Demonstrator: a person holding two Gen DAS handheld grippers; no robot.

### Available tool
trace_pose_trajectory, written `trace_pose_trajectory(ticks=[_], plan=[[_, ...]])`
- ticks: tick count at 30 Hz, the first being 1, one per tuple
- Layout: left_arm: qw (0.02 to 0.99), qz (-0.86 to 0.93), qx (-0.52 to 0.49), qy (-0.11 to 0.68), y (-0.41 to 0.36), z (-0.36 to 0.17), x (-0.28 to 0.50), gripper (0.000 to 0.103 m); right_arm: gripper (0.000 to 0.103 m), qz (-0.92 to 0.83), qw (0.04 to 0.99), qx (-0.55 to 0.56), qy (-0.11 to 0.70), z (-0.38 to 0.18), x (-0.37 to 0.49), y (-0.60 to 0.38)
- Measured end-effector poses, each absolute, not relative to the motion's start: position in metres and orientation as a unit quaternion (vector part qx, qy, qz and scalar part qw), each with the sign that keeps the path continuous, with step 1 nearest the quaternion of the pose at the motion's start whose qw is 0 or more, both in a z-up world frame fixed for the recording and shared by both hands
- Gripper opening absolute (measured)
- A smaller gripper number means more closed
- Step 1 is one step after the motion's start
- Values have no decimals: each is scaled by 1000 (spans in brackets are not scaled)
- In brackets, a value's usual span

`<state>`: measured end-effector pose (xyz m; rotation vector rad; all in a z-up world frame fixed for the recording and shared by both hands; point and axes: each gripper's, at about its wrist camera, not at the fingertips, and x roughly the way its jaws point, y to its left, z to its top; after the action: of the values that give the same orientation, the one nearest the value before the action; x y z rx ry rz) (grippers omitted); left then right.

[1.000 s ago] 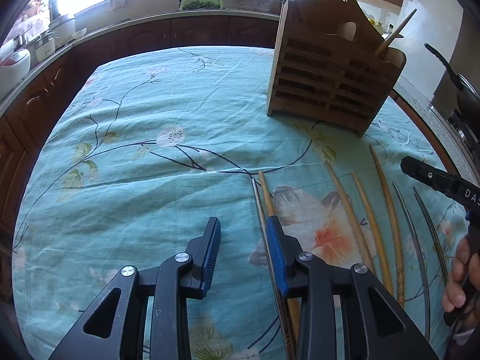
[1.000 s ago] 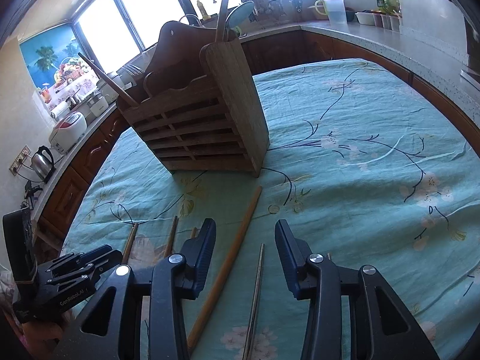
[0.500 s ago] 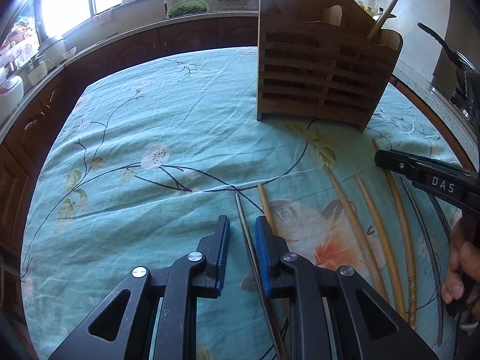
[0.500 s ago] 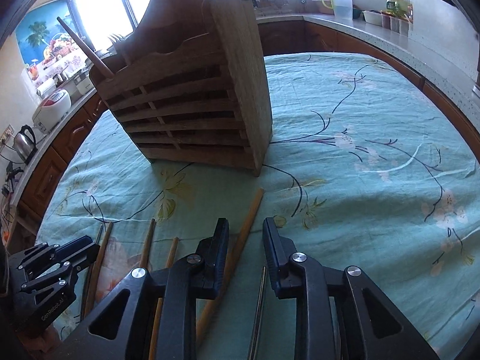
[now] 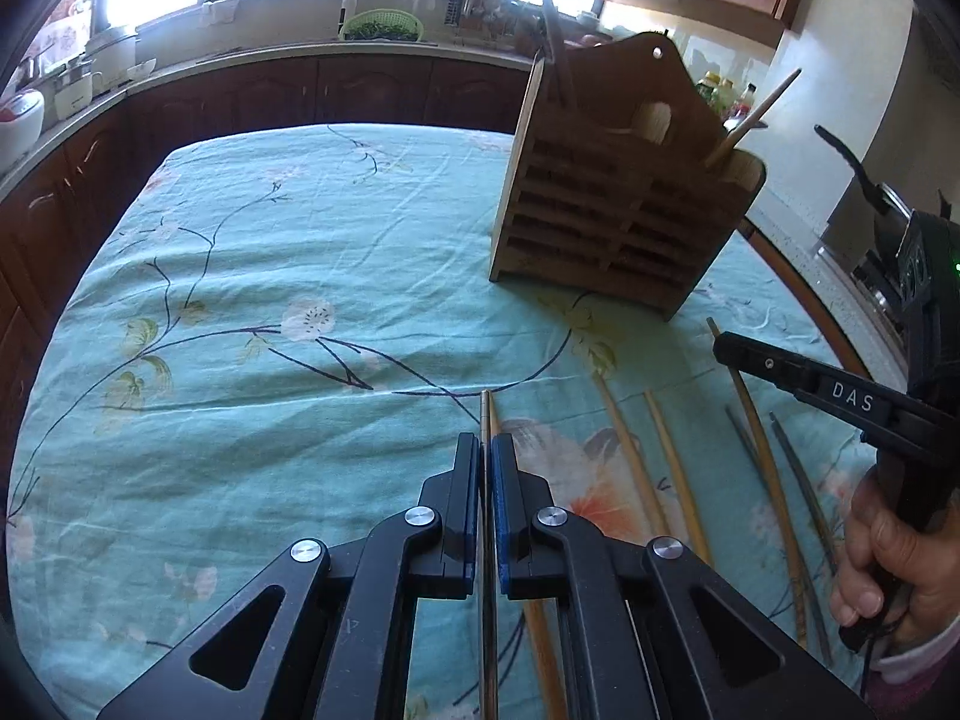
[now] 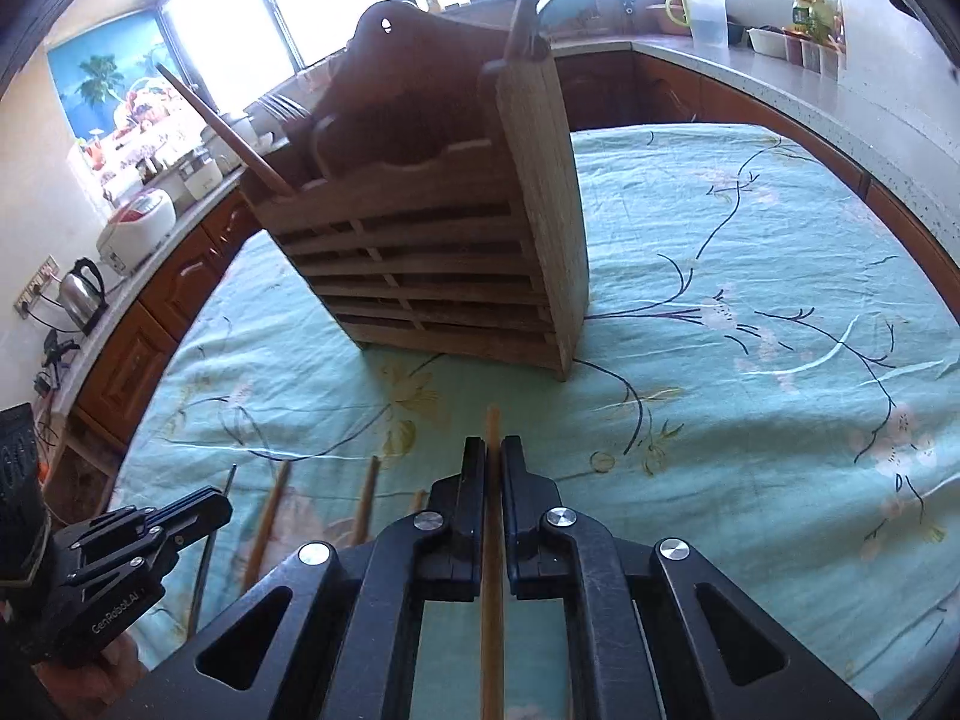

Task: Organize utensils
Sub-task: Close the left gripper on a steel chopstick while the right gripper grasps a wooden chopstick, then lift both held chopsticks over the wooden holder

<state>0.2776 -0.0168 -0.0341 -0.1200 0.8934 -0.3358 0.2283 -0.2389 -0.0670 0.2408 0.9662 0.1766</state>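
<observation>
**Both tools grip chopsticks**

We hold our left tool (image 5: 486, 462) closed on a thin chopstick (image 5: 483, 414), our right tool (image 6: 493, 462) closed on a wooden chopstick (image 6: 492, 426), ready for the slatted wooden holder (image 6: 444, 276) standing farther along the bench (image 5: 300, 252).

The tablecloth (image 5: 252, 276) is pale turquoise with dark branch lines and white and orange blossoms. The slatted utensil holder (image 6: 444, 264) is brown wood; the gripper pads (image 5: 501, 516) are blue.

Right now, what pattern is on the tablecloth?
The tablecloth is teal with dark branches and pale flowers, best seen in the left wrist view.
</observation>
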Motion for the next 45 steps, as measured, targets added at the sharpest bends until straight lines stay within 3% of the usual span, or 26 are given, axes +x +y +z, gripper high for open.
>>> trace_pose_trajectory(ticks=[21,45], plan=[[935,-194,-83,283,31,94,179,2,5,112,936,137,305,83,165,-256],[950,-186,-107,227,25,106,206,2,5,97,948,144,266,101,178,-269]])
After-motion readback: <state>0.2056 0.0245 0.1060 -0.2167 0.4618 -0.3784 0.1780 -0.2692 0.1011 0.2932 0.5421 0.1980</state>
